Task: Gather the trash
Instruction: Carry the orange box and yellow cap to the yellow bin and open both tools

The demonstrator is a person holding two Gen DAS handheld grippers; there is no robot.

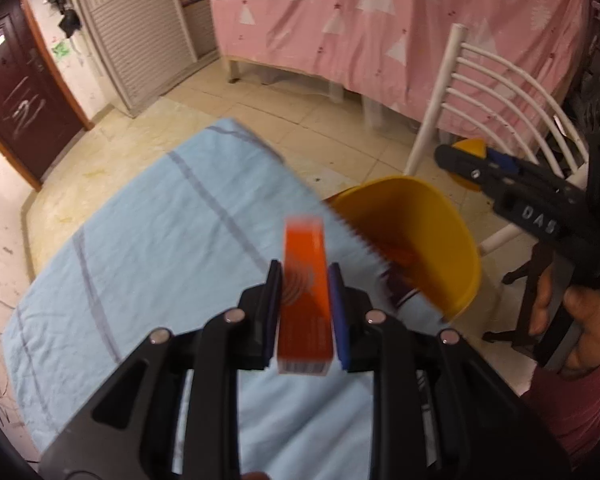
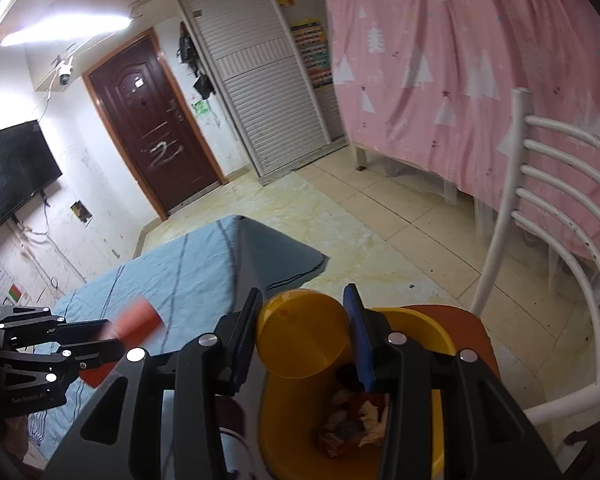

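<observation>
While the left gripper [image 1: 305, 312] clamps the orange box [image 1: 305, 300] and the right gripper [image 2: 304, 336] pinches a yellow lid [image 2: 303, 334], a hasty release could miss the bin [image 1: 432, 240] just ahead.

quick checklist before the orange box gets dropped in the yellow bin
1. Left gripper shut on the orange box: ok, both pads press its sides.
2. Yellow bin uncovered: ok, the right gripper holds the yellow lid off the opening.
3. Box over the bin mouth: not ok, in the left wrist view it is over the blue cloth, beside the bin.
4. Room left in the bin: ok, trash lies only at the bottom.
5. Bin steady on the chair: cannot tell, its base is hidden.
</observation>
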